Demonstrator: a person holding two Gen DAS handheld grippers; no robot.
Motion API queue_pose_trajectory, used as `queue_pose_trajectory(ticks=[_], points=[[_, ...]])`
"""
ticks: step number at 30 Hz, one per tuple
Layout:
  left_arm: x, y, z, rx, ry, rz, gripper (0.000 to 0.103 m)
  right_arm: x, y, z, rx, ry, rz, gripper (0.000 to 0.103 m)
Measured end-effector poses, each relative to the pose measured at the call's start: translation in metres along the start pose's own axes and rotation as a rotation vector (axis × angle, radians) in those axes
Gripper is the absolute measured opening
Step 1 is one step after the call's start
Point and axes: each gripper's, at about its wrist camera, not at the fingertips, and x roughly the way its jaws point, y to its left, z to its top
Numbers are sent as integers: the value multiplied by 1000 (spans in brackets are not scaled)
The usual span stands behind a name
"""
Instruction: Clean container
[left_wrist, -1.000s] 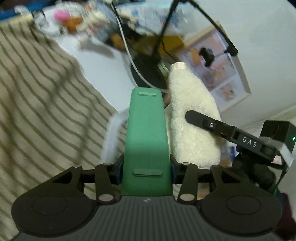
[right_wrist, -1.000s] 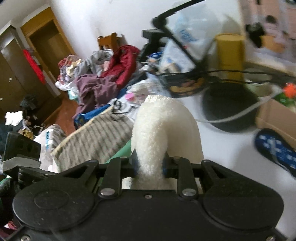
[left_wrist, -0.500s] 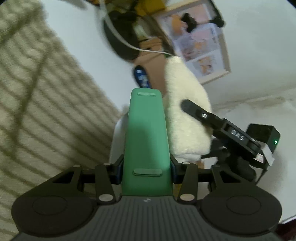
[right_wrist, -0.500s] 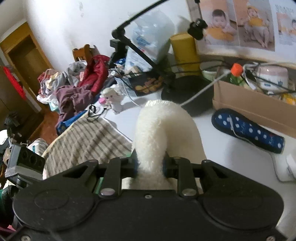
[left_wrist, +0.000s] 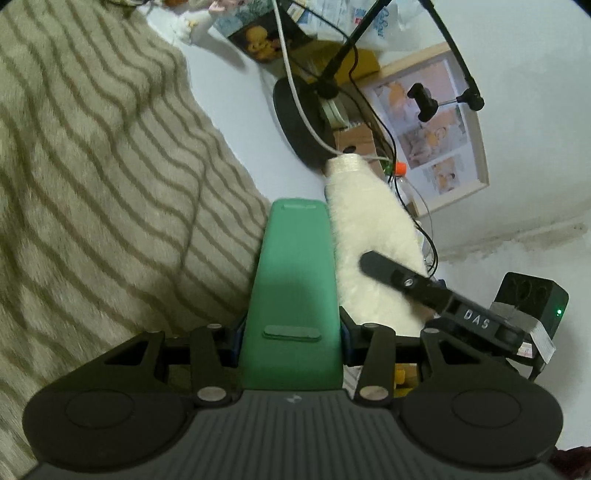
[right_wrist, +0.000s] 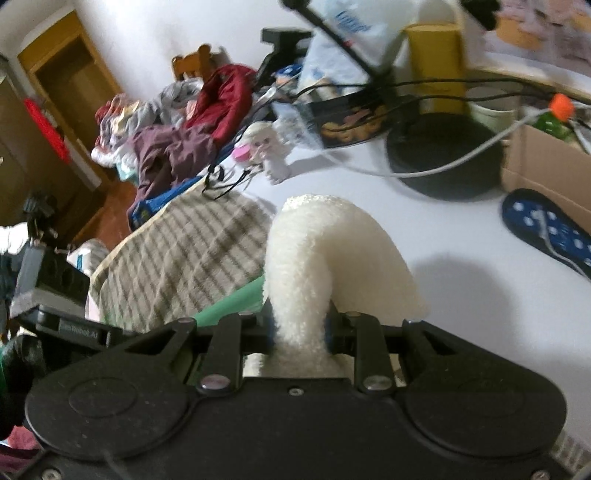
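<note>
My left gripper (left_wrist: 291, 332) is clamped on the green container (left_wrist: 293, 295), one pad pressing each side wall. The container extends straight ahead between the jaws, its flat green face toward the camera. Directly right of it, touching or nearly touching, is the white fleece cloth (left_wrist: 373, 251) carried by my right gripper (left_wrist: 424, 291), which enters that view from the right.

My right gripper (right_wrist: 299, 330) is closed tight on the fleece cloth (right_wrist: 317, 266). The cloth bunches between the pads and arches up and forward ahead of the jaws. The container's green edge (right_wrist: 229, 306) shows just left of the cloth, below it.

Beneath and left of both tools lies a striped towel (left_wrist: 99, 177) on the white table (right_wrist: 480, 288). Farther ahead stand a black round stand base (right_wrist: 443, 155), a cardboard box (right_wrist: 546, 162) and a blue dotted slipper (right_wrist: 546, 229).
</note>
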Motion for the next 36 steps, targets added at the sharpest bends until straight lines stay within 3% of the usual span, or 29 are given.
queue_pose_trajectory(ticks=[4,6,9,16,21,28,36], points=[[-6,2,5,34,-9,38,47,12,10,2,-29,15,-23,22],[-9,4,7,54,-12,64,55,15,11,3,-23,18,-22,22],[-14,6,7,135,-3,148,61,22,15,-1,-37,31,-20,22],[-36,-15,10,307,-40,254,62,31,26,-3,-90,42,-40,22],[-38,-32,-3,478,18,380,62,33,25,4,-103,54,-41,22],[-43,-29,-14,498,29,443,62,36,41,2,-146,82,-15,22],[-44,-26,-19,502,49,423,61,39,59,-4,-195,111,11,22]])
